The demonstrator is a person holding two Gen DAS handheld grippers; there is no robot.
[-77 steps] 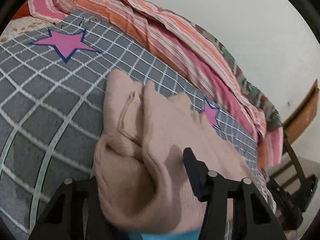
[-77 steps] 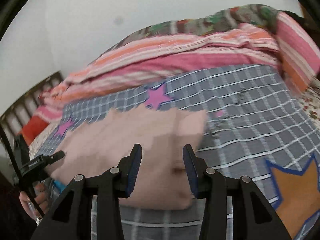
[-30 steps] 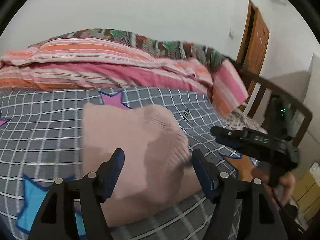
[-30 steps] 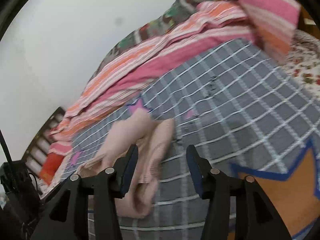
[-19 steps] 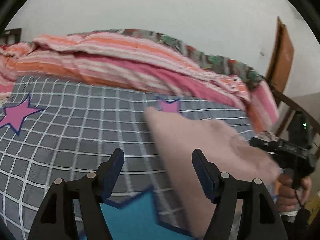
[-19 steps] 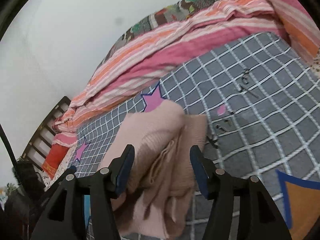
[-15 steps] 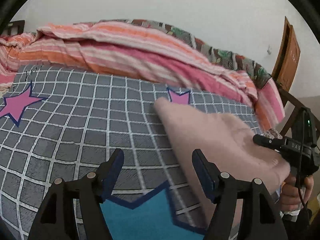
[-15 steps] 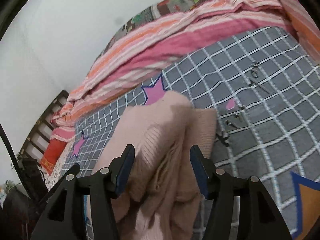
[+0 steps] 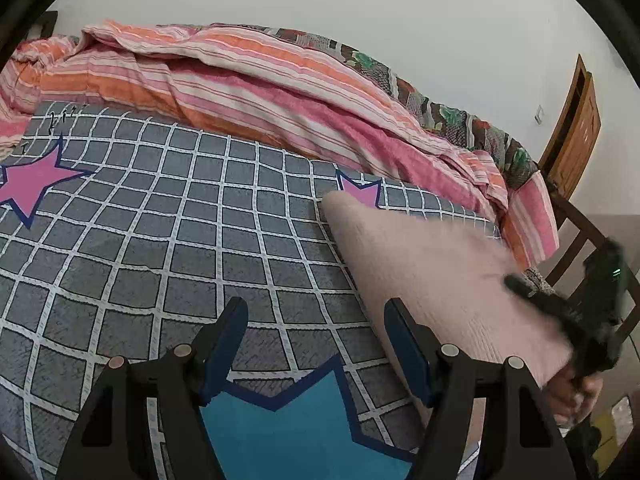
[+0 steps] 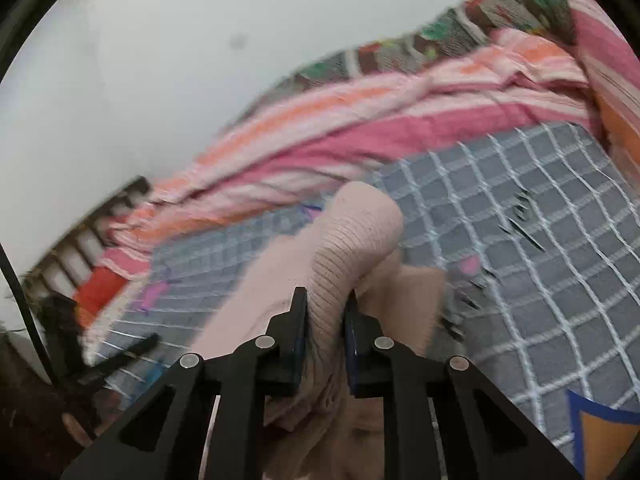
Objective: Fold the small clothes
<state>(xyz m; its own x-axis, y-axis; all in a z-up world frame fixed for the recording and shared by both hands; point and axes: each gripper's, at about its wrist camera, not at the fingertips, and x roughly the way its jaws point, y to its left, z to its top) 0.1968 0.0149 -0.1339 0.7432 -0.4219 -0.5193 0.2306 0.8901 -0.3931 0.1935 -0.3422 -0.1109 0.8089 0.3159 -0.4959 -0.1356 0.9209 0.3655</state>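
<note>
A pale pink knitted garment (image 9: 420, 264) lies on the grey checked bedsheet (image 9: 168, 240), right of my left gripper (image 9: 315, 308). That gripper stands open over the sheet, with nothing between its fingers. In the right wrist view a ribbed fold of the pink garment (image 10: 360, 224) rises between the jaws of my right gripper (image 10: 326, 296). Those jaws are closing and their pads press on the fold. The right gripper (image 9: 560, 312) shows blurred at the garment's far end in the left wrist view, held by a hand (image 9: 572, 392).
A pink and orange striped quilt (image 9: 240, 80) is heaped along the wall behind the sheet. A wooden bed frame (image 9: 580, 240) and a door (image 9: 576, 120) stand at the right. A blue star (image 9: 288, 428) on the sheet lies under the left gripper.
The left gripper has left the garment and moved left over bare sheet, still open. The right jaws have closed on a fold of the pink garment, which has risen.
</note>
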